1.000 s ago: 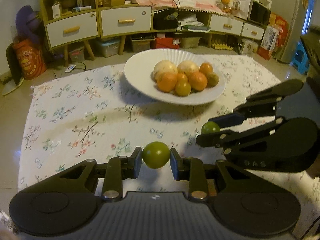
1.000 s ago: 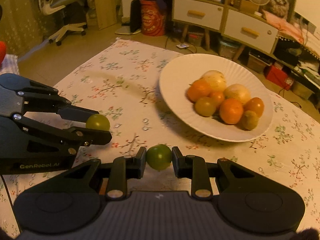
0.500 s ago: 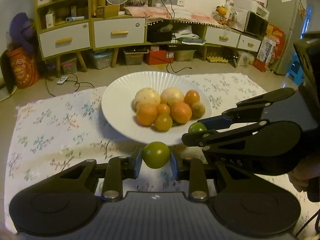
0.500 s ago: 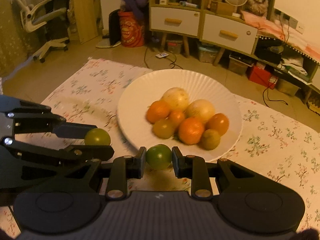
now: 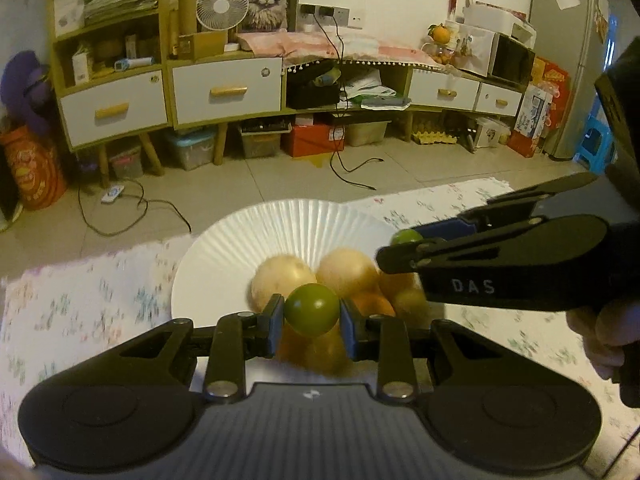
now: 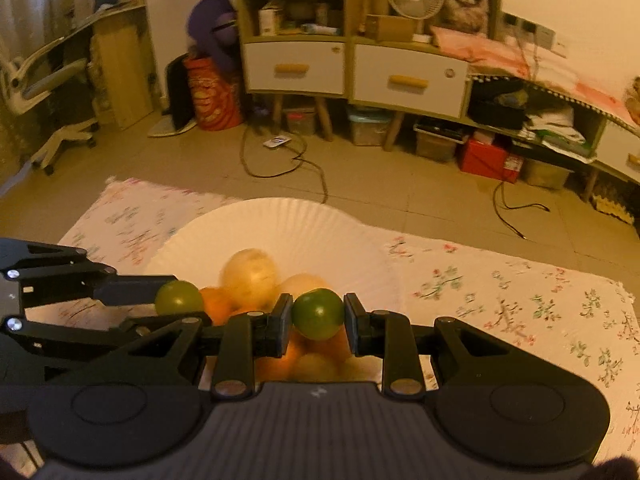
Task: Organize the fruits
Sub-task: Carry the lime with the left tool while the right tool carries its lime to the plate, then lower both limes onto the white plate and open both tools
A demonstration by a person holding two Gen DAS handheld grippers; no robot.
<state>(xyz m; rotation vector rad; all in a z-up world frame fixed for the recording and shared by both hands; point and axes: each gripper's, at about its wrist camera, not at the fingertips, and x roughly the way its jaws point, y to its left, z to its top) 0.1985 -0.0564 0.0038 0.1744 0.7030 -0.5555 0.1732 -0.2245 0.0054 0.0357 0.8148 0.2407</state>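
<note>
My left gripper (image 5: pixel 311 320) is shut on a green fruit (image 5: pixel 311 310) and holds it over the pile of orange and pale fruits (image 5: pixel 282 280) on the white fluted plate (image 5: pixel 248 240). My right gripper (image 6: pixel 317 322) is shut on another green fruit (image 6: pixel 318 314), also over the plate (image 6: pixel 320 232). The right gripper and its fruit (image 5: pixel 406 236) show at right in the left wrist view. The left gripper and its fruit (image 6: pixel 178 298) show at left in the right wrist view.
The plate sits on a floral cloth (image 6: pixel 520 296) on the floor. Beyond the cloth are tiled floor with cables (image 5: pixel 352 168), low cabinets with drawers (image 5: pixel 224 92), storage boxes and a fridge (image 5: pixel 568 60) at far right.
Both grippers have moved forward with their green fruits, from over the cloth in front of the plate to over the fruit pile. Both stay shut.
</note>
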